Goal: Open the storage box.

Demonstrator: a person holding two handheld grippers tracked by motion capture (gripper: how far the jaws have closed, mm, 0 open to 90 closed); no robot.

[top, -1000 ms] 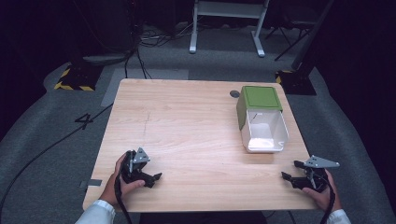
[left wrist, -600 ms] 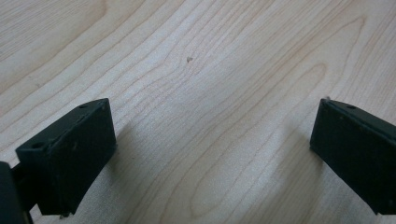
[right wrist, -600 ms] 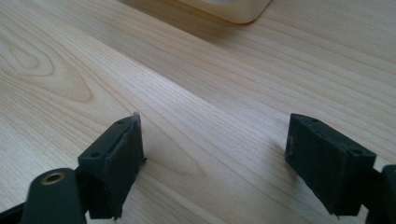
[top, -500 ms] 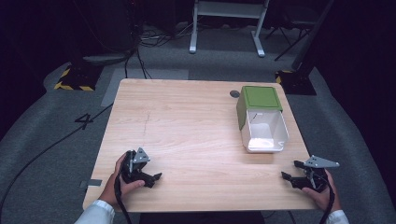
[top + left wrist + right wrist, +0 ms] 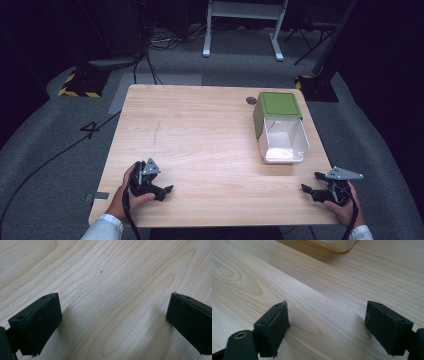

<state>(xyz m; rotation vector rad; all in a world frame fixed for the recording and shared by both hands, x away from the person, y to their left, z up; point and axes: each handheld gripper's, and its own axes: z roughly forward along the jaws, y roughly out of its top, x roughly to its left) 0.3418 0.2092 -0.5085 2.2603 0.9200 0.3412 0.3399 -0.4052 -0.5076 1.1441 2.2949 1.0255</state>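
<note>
A white bin with a green lid [image 5: 280,127] lies on its side at the right of the wooden table [image 5: 200,135], its open mouth toward the front edge; its rounded white corner [image 5: 334,245] shows at the top of the right gripper view. My left gripper [image 5: 162,191] rests on the table near the front left corner, held by a hand, open over bare wood [image 5: 112,322]. My right gripper [image 5: 310,189] rests near the front right corner, a little in front of the bin, also open with nothing between its fingers [image 5: 273,325].
A small dark round spot [image 5: 251,100] sits on the table behind the bin. Around the table lies grey floor with cables [image 5: 55,160], a yellow-black striped block [image 5: 80,87] at the back left and a white stand [image 5: 242,25] at the back.
</note>
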